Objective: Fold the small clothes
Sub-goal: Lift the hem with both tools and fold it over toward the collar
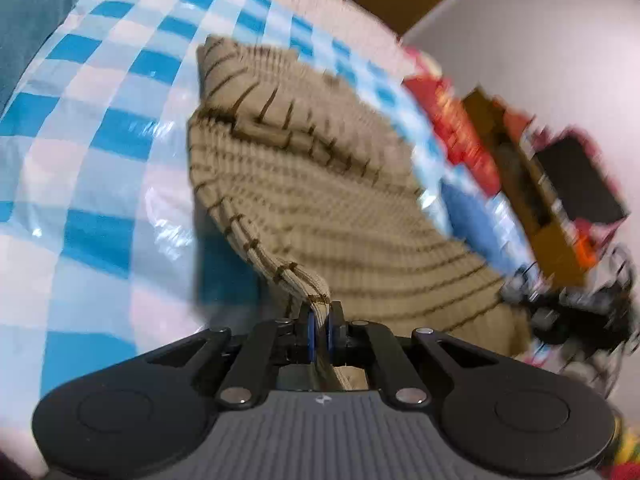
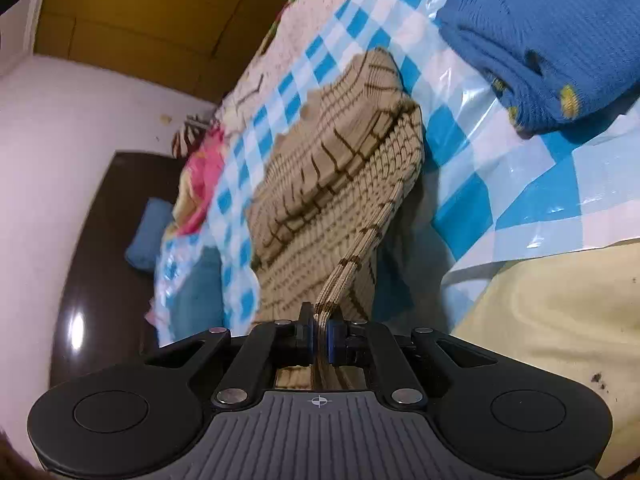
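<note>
Left gripper point(image 1: 320, 330) clamps beige knit point(image 1: 320, 184) hem | right gripper point(image 2: 319, 334) pinches other corner | knit part-raised off checked cloth point(image 1: 100, 140) | fold apparently just begun | blue garment point(image 2: 540, 52) lies folded

No words, brand names or numbers can be read in either view. The only signs are two small white marks moulded at 12 o'clock on the ribbed grey top plate of each black two-finger gripper: on the left gripper point(image 1: 320, 334) a tiny angular emblem, too small to make out; on the right gripper point(image 2: 319, 334) a circle crossed by a horizontal and a vertical line, like a crosshair. The red packaging at 3 o'clock in the left view is too blurred to read.
</note>
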{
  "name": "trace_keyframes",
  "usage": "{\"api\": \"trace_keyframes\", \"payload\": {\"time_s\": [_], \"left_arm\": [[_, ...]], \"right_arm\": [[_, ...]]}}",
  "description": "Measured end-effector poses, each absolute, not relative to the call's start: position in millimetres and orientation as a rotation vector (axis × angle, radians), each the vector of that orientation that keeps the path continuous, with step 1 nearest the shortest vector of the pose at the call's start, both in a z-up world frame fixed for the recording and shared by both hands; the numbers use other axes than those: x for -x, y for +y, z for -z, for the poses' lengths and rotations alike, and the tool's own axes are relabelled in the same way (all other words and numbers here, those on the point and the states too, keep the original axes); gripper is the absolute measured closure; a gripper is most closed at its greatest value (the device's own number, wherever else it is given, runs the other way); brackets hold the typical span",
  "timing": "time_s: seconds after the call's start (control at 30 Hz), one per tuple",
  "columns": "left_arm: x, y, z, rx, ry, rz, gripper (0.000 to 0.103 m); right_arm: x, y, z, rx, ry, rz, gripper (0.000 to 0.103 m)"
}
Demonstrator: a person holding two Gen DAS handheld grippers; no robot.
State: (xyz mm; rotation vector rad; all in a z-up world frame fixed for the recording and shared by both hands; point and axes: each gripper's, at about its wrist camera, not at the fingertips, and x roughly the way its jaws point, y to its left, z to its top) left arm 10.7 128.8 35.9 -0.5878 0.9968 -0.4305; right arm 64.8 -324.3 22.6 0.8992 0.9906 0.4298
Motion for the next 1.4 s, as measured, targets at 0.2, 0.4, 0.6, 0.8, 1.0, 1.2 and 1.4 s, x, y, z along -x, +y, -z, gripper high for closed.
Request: {"api": "trace_keyframes", "payload": {"time_s": [0.2,0.4,0.6,0.8,1.0,1.2,1.4], "left_arm": [[-13.7,145.2,-47.8,0.763,0.866,0.451,0.087],[-13.4,146.1,-43.6,0.84,0.849,0.464,0.087],[-25.9,144.9,-50.6,0.863,0.805,0.487,0.087],[-52.3,148.0,-51.2,0.894,0.766,0.502,0.087],[-110.9,160.2,-60.4,0.865,0.672,0.499,0.087],[-193.7,178.8,-32.7,0.88,0.624,0.337,0.087],[-246.2,175.1,8.4,0.81,0.732,0.206,0.084]], "right_arm": [[-55.2,-341.9,-29.9,-1.025,0.867,-0.421,0.096],[-57.4,-345.7,-12.2,-1.126,0.868,-0.401,0.096],[-68.6,-344.2,-5.4,-1.195,0.843,-0.401,0.096],[-94.6,-341.7,-5.8,-1.251,0.799,-0.408,0.096],[-165.3,-334.0,-22.3,-1.22,0.712,-0.42,0.096],[-265.5,-323.8,-5.5,-1.211,0.673,-0.219,0.091],[-328.1,-295.9,15.1,-0.987,0.724,-0.143,0.087]]}}
